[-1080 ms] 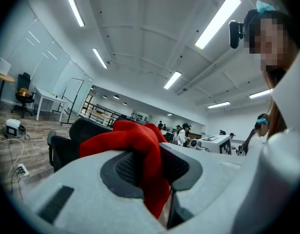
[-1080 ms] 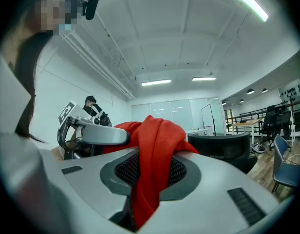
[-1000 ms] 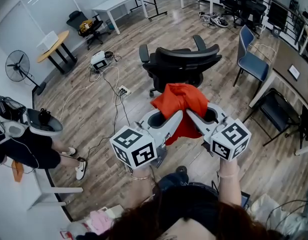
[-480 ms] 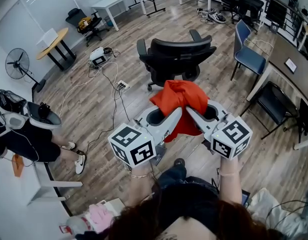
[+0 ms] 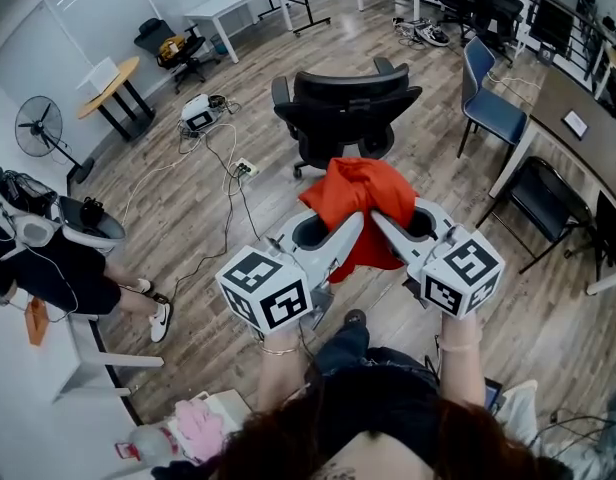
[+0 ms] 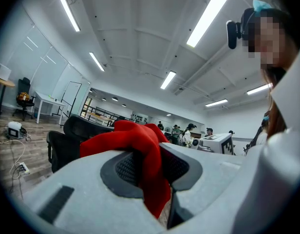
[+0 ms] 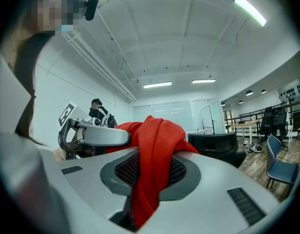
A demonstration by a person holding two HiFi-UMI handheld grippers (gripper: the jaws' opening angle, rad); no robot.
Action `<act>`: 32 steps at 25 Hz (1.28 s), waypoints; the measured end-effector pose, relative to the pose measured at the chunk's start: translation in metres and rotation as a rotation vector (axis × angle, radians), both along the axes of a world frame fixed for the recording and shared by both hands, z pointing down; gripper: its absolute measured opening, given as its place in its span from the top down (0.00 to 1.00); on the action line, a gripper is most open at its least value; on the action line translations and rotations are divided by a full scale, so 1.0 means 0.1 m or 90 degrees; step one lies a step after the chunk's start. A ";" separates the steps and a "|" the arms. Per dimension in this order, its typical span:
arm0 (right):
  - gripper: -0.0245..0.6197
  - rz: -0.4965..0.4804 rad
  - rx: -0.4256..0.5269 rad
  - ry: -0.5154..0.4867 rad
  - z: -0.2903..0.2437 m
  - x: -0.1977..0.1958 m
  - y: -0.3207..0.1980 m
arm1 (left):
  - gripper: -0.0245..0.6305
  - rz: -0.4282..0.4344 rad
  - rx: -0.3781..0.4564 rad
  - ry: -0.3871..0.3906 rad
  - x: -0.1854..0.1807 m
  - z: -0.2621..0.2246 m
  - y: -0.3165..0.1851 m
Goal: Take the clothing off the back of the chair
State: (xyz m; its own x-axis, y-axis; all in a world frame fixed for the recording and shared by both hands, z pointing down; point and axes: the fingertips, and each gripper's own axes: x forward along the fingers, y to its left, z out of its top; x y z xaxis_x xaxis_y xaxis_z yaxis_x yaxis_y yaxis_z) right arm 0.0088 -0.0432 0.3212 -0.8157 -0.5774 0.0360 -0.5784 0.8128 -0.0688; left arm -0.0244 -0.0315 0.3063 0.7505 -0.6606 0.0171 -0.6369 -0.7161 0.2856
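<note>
1. The wooden floor [image 5: 188, 238] lies open around the person. Loose cables [image 5: 223, 183] trail at 10 o'clock of the garment. A blue chair [image 5: 493, 108] and a desk [image 5: 600, 158] edge crowd 2 to 3 o'clock. The freest room therefore looks to be straight back, toward 6 o'clock.
2. The black office chair [image 5: 348, 98] stands at 12 o'clock of the garment with its back bare, so the clothing appears to be already off it.
3. The red garment [image 5: 360, 200] hangs bunched in the air between chair and person. Its top is gathered into a ridge and its loose end droops below the tools. This is probably because both grips sit close together on one fold.
4. The left tool [image 5: 350, 230] points level toward the chair and pinches a fold of the red cloth between its pads.
5. The right tool [image 5: 386, 230], just beside it at 3 o'clock, is likewise clamped on the cloth. The two tips nearly meet, which seems to share the weight and keep the fabric off the floor.
</note>
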 end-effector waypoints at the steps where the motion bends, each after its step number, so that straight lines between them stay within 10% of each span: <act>1: 0.84 0.000 0.001 0.002 0.00 0.03 0.05 | 0.81 -0.001 0.000 0.001 0.03 0.00 0.05; 32: 0.84 0.067 0.007 0.003 -0.13 0.14 0.47 | 0.81 0.032 0.022 -0.050 0.14 -0.13 0.45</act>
